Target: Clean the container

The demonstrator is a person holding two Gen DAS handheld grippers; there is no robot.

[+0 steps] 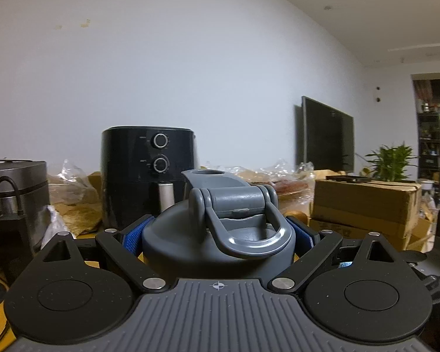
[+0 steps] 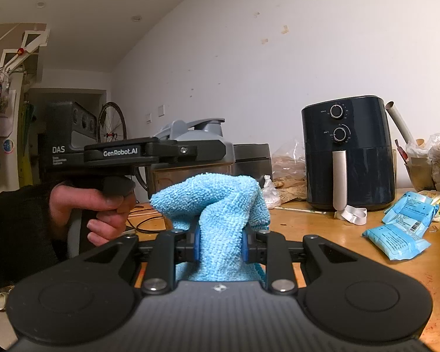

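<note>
Grey bottle (image 1: 218,234), lid hinged open with spout cap tipped back and carry loop hanging forward, clamped between blue pads (image 1: 133,236) of left hand-held gripper (image 1: 218,239), raised above wooden table (image 2: 352,246). Light blue microfibre cloth (image 2: 223,214) pinched tight in right hand-held gripper (image 2: 220,246), bunched above the jaws. Black air fryer (image 2: 347,152) behind on table; blue packets (image 2: 396,237) just beside it.

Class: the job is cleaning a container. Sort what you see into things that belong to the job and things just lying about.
Belongs to the job:
- grey bottle, gripped by the left tool
- blue cloth, pinched in the right tool

Just lying about:
- air fryer
- blue packets
- cardboard box
- plant
- TV
</note>
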